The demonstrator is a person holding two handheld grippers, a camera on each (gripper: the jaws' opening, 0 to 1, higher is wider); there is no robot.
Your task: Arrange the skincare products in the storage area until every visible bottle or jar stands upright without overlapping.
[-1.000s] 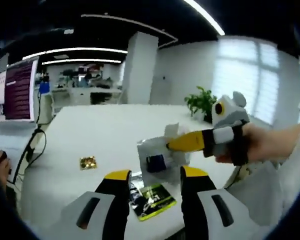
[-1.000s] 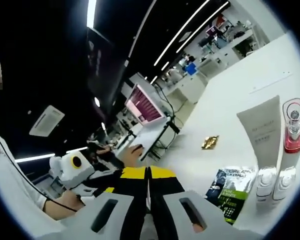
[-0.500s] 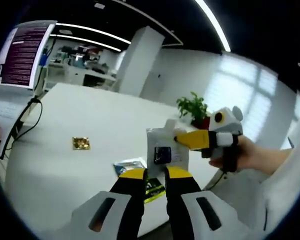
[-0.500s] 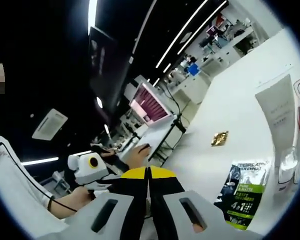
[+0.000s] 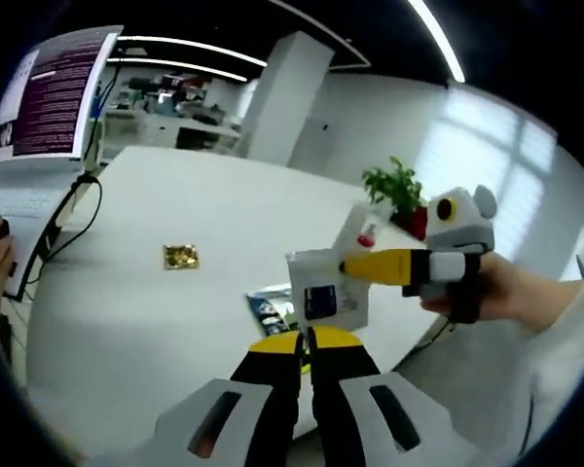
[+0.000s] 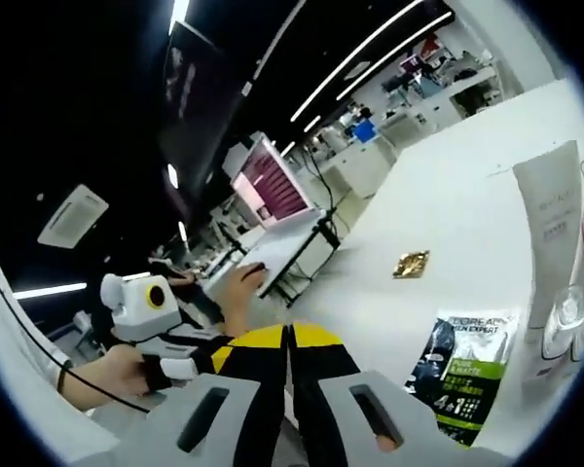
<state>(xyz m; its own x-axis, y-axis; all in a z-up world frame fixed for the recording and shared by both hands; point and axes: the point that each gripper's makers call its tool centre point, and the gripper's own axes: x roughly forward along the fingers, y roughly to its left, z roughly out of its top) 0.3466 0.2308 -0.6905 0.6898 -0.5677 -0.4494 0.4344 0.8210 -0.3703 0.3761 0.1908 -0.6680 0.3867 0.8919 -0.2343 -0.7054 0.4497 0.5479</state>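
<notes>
Both pairs of jaws are pressed together with nothing between them: my left gripper (image 5: 306, 340) has its yellow tips touching, and my right gripper (image 6: 288, 334) likewise shows its yellow tips meeting edge to edge. From the left gripper view I see a large white table (image 5: 156, 311) stretching away, and the right gripper comes in from the right, held in a hand (image 5: 487, 285), its yellow jaws reaching toward a white upright tube (image 5: 323, 290) near the table's edge. Behind that tube, a slim bottle with a red band (image 5: 367, 233) pokes up. A dark sachet (image 5: 271, 311) with green print lies flat on the table just beside the tube's base. From the right gripper view the same sachet (image 6: 461, 370) lies flat, with the white tube (image 6: 551, 229) standing on its cap beyond it. A small gold foil packet (image 5: 181, 257) lies well apart from the others, out in the middle of the table.
</notes>
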